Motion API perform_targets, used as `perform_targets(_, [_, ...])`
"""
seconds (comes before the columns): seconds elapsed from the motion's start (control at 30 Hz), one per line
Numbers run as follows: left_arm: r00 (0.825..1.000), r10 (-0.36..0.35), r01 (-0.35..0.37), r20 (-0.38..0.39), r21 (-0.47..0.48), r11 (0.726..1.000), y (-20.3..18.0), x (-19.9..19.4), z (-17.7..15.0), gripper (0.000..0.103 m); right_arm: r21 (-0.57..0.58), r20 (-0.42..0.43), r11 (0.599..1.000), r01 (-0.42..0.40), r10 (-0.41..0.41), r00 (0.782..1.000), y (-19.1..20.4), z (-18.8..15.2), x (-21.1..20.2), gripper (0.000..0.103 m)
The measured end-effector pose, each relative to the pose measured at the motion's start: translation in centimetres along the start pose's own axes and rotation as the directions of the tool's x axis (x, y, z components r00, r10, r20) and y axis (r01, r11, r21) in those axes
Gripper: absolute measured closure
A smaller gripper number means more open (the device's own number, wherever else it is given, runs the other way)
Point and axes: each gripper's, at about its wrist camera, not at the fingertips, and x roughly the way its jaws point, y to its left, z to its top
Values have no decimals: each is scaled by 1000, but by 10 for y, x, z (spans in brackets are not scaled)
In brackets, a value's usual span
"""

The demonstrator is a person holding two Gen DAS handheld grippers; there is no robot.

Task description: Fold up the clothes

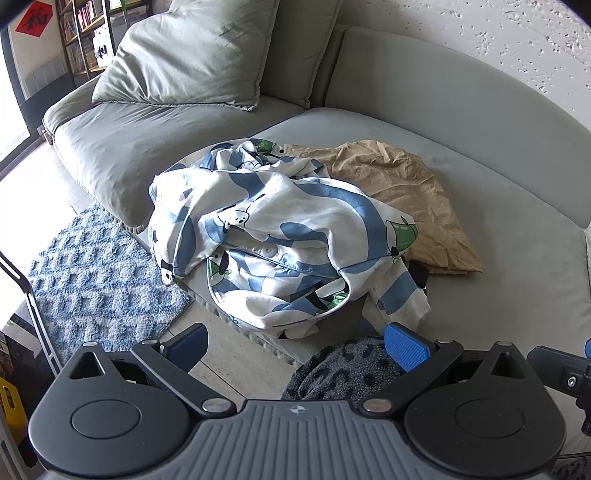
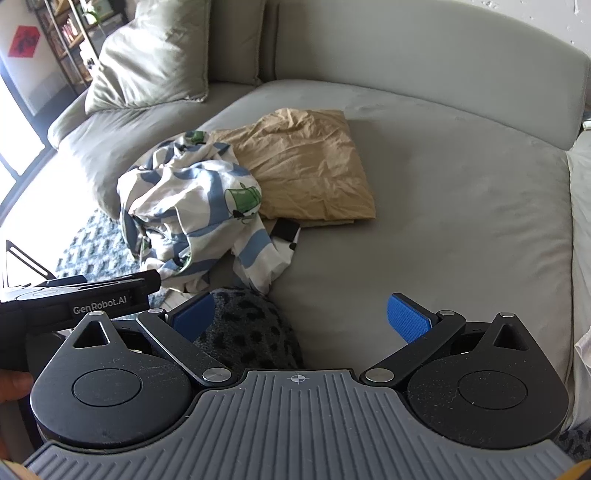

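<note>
A crumpled white garment with blue stripes and green cartoon prints (image 1: 280, 236) lies in a heap at the front edge of the grey sofa seat (image 1: 498, 229). It also shows in the right wrist view (image 2: 192, 214). A tan garment (image 1: 399, 199), folded flat, lies behind it on the seat, and shows in the right wrist view (image 2: 306, 166). My left gripper (image 1: 295, 343) is open and empty, short of the heap. My right gripper (image 2: 301, 317) is open and empty over the seat's front. The left gripper's body (image 2: 81, 299) shows at the right view's left edge.
A dark grey leopard-print cloth (image 1: 343, 369) sits under both grippers at the seat's front (image 2: 247, 328). A large green-grey cushion (image 1: 192, 51) leans at the back left. A blue patterned rug (image 1: 96, 273) lies on the floor to the left. Bookshelves (image 1: 85, 33) stand far left.
</note>
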Motion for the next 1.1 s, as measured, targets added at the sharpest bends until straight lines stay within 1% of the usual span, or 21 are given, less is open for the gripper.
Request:
perform_targets(0.17, [1000,-28,28,4,-37,999,6,1,2,1,35,28,999,7,-8,1000,-12,6,4,1])
perform_targets(0.27, [999,-22,23,27,-44,999,9,3,2,1,55,45,998,11,-13,999,-19,9,7,1])
perform_targets(0.33, [999,-19,21,49,-40,999,10,5,2,2,108,75,994,8,-16,997,-33,15,15,4])
perform_targets(0.37, [998,-18,20,58,-40,999,11,7,3,2,144,60,989,-15,6,998,-42,19,24,9])
perform_targets(0.4, [998,-17,20,63,-39,999,12,9,3,3,181,44,983,-39,31,999,-51,23,34,30])
perform_targets(0.43, [998,-18,20,64,-38,999,13,11,4,3,231,7,969,-86,87,996,-60,25,48,53])
perform_targets(0.47, [998,-18,20,62,-42,999,15,14,4,3,284,-28,950,-132,146,989,-69,28,63,60])
perform_targets(0.5, [998,-17,20,58,-49,999,17,16,4,3,357,-51,915,-187,219,974,-77,28,80,61])
perform_targets(0.57, [999,-15,18,48,-65,998,20,21,5,3,503,-54,824,-263,333,941,-89,25,114,60])
perform_targets(0.6, [999,-15,18,42,-74,997,21,24,6,3,562,-42,782,-270,353,935,-92,25,130,55])
perform_targets(0.67, [999,-20,23,36,-76,997,21,29,10,3,634,-8,732,-249,328,945,-94,26,153,50])
perform_targets(0.7, [999,-20,22,36,-67,998,20,32,12,3,652,-4,722,-232,309,951,-92,27,162,42])
perform_targets(0.73, [999,-19,21,36,-58,998,18,35,14,3,664,-9,716,-218,300,954,-90,30,172,39])
perform_targets(0.77, [999,-18,20,40,-48,999,16,37,17,3,672,-15,708,-216,305,952,-87,33,181,39])
perform_targets(0.87, [998,-25,27,57,-30,999,8,41,23,3,712,5,657,-248,349,937,-79,42,209,39])
perform_targets(0.93, [998,-38,39,58,-23,999,4,43,27,3,714,17,666,-216,293,956,-70,52,228,41])
perform_targets(0.97, [998,-41,42,58,-15,999,2,44,27,3,715,22,670,-199,263,965,-66,57,237,52])
perform_targets(1.0, [998,-41,41,57,-5,999,2,43,26,3,673,27,714,-194,238,971,-58,68,235,87])
perform_targets(1.03, [997,-41,40,60,5,999,2,42,24,3,625,33,758,-187,214,976,-50,80,231,93])
perform_targets(1.07, [997,-41,40,68,16,999,4,41,22,3,576,41,798,-179,190,981,-41,92,228,95])
perform_targets(1.1, [996,-40,38,77,23,999,6,40,20,3,493,134,841,-224,181,974,-34,108,202,96])
